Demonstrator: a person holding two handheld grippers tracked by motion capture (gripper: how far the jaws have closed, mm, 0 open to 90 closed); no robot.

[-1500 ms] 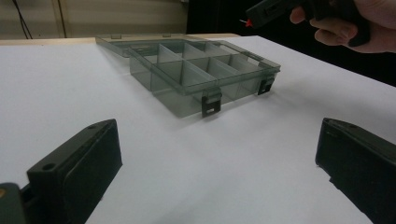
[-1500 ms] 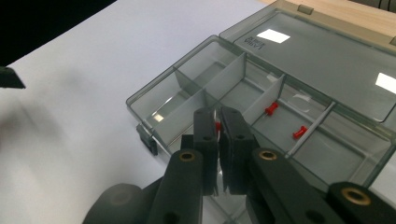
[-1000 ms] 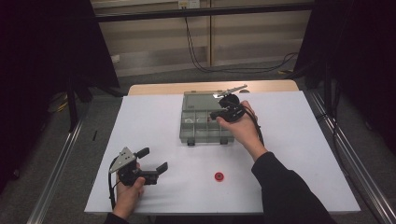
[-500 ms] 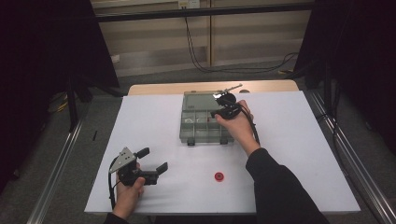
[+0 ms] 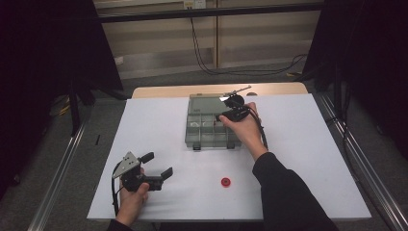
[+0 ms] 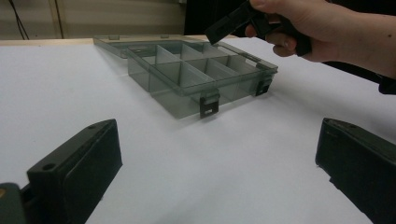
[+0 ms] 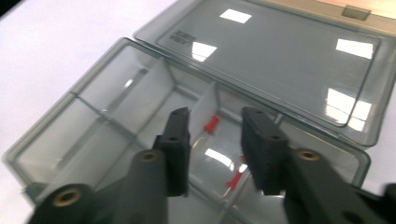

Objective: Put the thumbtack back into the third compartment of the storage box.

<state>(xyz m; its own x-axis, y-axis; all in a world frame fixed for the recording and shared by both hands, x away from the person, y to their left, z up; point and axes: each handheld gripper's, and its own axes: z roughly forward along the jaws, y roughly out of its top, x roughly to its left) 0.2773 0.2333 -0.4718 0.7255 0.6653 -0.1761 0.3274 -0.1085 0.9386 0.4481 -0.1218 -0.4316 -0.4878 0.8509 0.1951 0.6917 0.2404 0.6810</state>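
Just beyond the tips of the right gripper (image 7: pixel 215 126), whose jaws stand partly open and hold nothing, a red push pin (image 7: pixel 211 124) lies in a compartment of the open grey organiser box (image 5: pixel 204 130). The left gripper (image 5: pixel 156 166) rests wide open and empty, well short of the box, with a small red ring (image 5: pixel 225 182) off to its right.
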